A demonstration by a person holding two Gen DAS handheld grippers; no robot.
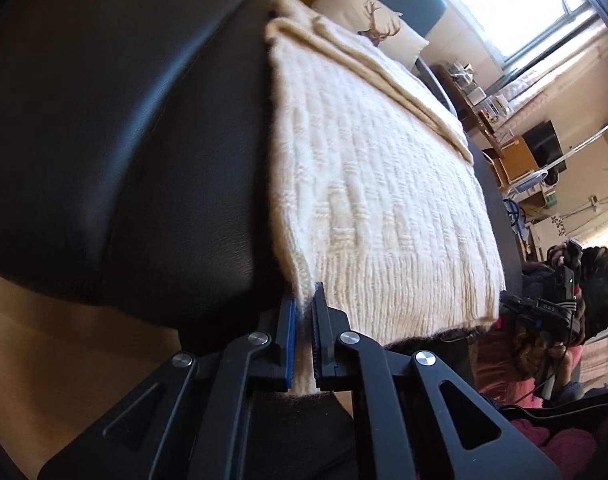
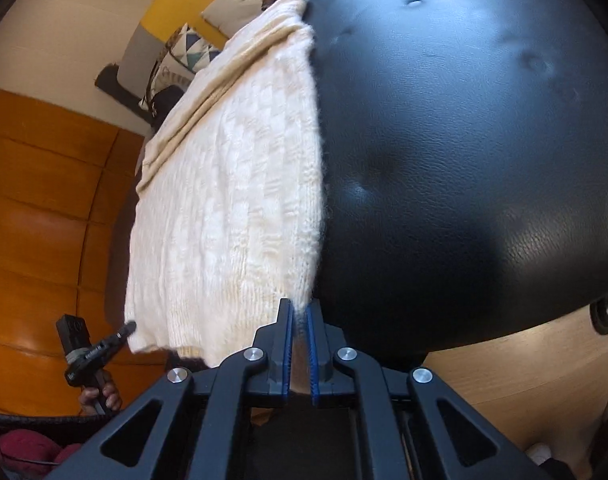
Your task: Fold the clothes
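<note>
Both my tools pinch the hem corners of the cream cable-knit woollen sweater [image 1: 368, 184]: left tool [image 1: 304, 300], right tool [image 2: 300, 312]. Next, I judge, lift together and fold it across the black padded leather seat [image 2: 464, 140].

no legible text, labels, numbers

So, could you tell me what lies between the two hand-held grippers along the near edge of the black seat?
The cream knitted sweater's ribbed hem, in both wrist views.

sweater [image 1: 368, 184] on ottoman [image 1: 116, 132] – pillows [image 1: 368, 20] behind, folded edge farthest
</note>
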